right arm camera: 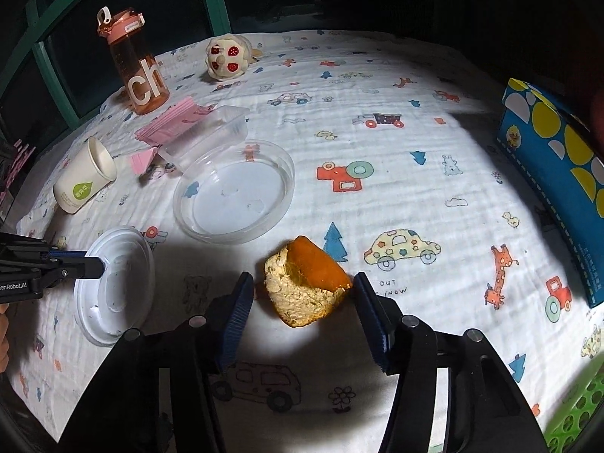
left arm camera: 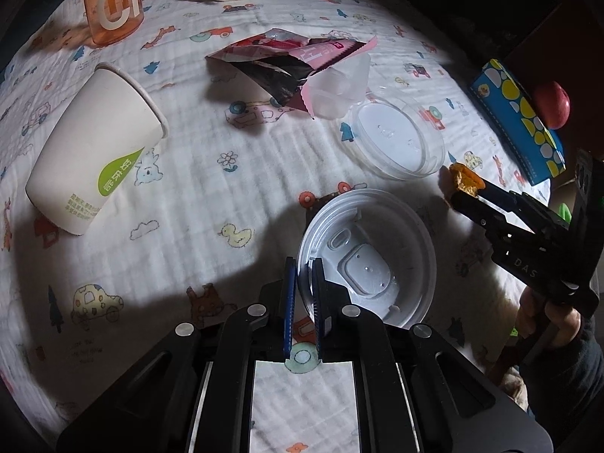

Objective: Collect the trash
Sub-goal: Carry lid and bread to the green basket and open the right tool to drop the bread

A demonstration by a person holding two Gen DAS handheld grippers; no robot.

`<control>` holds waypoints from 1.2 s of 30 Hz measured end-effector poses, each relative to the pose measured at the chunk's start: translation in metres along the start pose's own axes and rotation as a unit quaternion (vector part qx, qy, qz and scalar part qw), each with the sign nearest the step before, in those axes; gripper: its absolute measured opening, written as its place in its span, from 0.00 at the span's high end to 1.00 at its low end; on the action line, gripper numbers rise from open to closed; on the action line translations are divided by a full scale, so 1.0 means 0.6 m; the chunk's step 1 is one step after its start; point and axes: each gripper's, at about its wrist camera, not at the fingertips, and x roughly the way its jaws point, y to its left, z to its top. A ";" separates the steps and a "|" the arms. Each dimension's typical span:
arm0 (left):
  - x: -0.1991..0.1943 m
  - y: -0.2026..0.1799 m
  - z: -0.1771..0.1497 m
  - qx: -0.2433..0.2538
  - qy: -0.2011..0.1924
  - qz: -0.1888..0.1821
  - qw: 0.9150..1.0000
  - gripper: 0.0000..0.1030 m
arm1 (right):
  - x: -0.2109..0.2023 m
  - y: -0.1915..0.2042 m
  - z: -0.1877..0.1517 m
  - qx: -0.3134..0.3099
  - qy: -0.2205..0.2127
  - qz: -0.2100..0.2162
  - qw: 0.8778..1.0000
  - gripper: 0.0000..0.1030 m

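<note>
A: Where's the orange peel right now?

B: On the patterned cloth over the table, just on the near side of the clear round dish. The right gripper has its fingers apart with the peel between them; the right pad looks to be at the peel's tip, the left one shows a gap, so I wouldn't call it gripped yet

A: And the other hand?

B: The left gripper has its fingers clamped on the rim of the white plastic lid, lying to the left of the dish

A: How will the peel behave?

B: Light, curled, a bit springy, pithy side up. I'd judge it soft enough to buckle if squeezed hard, so take it across the thick middle, not the thin orange tip, which could slip out

A: The lid?

B: Thin, stiff and slick; a rim pinch suits it, though it may swing
</note>
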 end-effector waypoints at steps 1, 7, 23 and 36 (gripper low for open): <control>0.001 0.002 0.000 -0.002 0.001 -0.001 1.000 0.91 | 0.000 0.000 0.000 0.000 -0.001 -0.006 1.000 0.56; 0.000 0.004 -0.002 -0.004 -0.001 -0.003 1.000 0.89 | -0.013 -0.004 -0.003 0.012 -0.006 0.001 1.000 0.63; -0.024 -0.013 -0.022 -0.004 -0.030 -0.019 0.999 0.93 | -0.144 -0.013 -0.058 0.060 -0.053 0.014 0.997 0.66; -0.086 -0.090 -0.039 0.023 -0.055 -0.081 0.995 0.96 | -0.295 -0.067 -0.136 0.115 -0.113 -0.018 0.987 0.66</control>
